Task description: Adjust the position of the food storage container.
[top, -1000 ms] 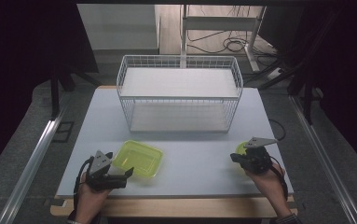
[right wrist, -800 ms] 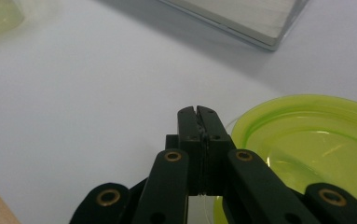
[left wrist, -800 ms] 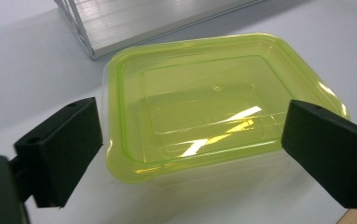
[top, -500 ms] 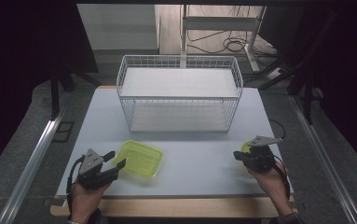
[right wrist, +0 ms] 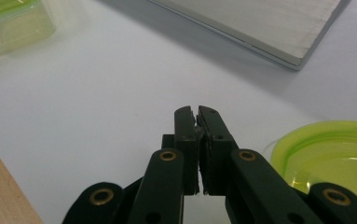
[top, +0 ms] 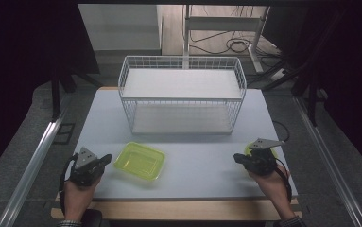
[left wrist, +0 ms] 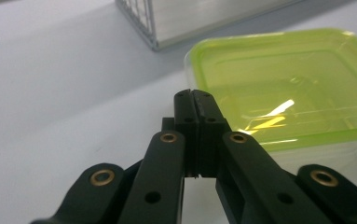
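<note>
A: Green rectangular container (top: pixel 140 161) is sitting lid-on at the table's (top: pixel 193 161) near left, just beside my left gripper (left wrist: pixel 195 100). Wire basket (top: pixel 182 94) is standing behind it.

B: Claws?

A: I'm holding both pressed together, pinching nothing. Right gripper (right wrist: pixel 196 116) is resting beside a round green container (right wrist: pixel 334 154), near right.

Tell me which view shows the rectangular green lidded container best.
The left gripper view: the rectangular green container is close up, lid and clear base visible, just beyond the shut left tool. The high view shows its whole outline on the table, but small. The right gripper view catches one corner.
</note>
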`<control>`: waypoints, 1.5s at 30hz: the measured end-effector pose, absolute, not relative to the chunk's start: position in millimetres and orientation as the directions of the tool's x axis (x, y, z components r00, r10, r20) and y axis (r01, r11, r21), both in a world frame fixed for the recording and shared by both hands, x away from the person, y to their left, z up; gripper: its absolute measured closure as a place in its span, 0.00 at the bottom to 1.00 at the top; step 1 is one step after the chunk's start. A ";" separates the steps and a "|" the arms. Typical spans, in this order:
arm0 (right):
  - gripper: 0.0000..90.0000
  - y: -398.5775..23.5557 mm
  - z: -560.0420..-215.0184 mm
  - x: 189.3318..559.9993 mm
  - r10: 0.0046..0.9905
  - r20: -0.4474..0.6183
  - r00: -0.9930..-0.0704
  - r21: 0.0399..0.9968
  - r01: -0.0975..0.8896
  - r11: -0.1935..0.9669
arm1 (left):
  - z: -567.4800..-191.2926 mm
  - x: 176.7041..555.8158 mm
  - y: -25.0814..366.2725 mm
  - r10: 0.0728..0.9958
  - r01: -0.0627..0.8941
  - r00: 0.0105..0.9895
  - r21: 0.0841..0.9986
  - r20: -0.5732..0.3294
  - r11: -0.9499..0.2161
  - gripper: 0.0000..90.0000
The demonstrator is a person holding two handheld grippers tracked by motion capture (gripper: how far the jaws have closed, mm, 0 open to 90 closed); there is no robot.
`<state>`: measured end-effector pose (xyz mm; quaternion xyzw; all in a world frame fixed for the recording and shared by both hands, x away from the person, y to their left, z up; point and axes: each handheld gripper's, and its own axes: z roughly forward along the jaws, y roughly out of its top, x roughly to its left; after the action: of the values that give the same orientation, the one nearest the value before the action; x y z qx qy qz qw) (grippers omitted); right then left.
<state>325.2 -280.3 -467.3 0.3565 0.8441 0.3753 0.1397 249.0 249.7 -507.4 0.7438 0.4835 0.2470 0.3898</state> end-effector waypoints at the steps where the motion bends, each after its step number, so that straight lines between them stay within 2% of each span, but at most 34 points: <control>1: 0.96 -280.0 -467.5 325.2 0.705 0.031 -0.708 0.734 0.495 0.465 | -509.1 250.5 249.8 0.912 0.536 0.409 0.813 -0.014 -0.228 1.00; 8: 0.97 -277.7 -467.7 324.0 0.700 0.037 -0.713 0.734 0.494 0.465 | -520.6 262.8 241.3 0.900 0.589 0.435 0.762 -0.021 -0.268 1.00; 22: 0.96 -271.3 -470.5 322.9 0.685 0.038 -0.727 0.724 0.493 0.483 | -519.5 265.2 204.0 0.840 0.557 0.542 0.744 0.012 -0.370 0.99; 29: 0.96 -268.0 -472.7 324.2 0.681 0.037 -0.732 0.718 0.493 0.491 | -517.9 276.3 191.8 0.828 0.529 0.559 0.752 0.040 -0.393 0.98; 35: 0.96 -265.6 -474.3 324.9 0.678 0.038 -0.734 0.714 0.494 0.496 | -518.0 287.4 187.9 0.820 0.524 0.572 0.762 0.017 -0.381 0.98; 45: 0.95 -262.9 -475.7 325.2 0.673 0.038 -0.738 0.709 0.495 0.502 | -516.7 284.8 162.2 0.772 0.500 0.635 0.758 0.006 -0.418 0.98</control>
<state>325.2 -262.9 -475.7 0.3404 0.8581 0.3646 0.1222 284.8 162.2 -516.7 0.8224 0.3868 0.1806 0.3761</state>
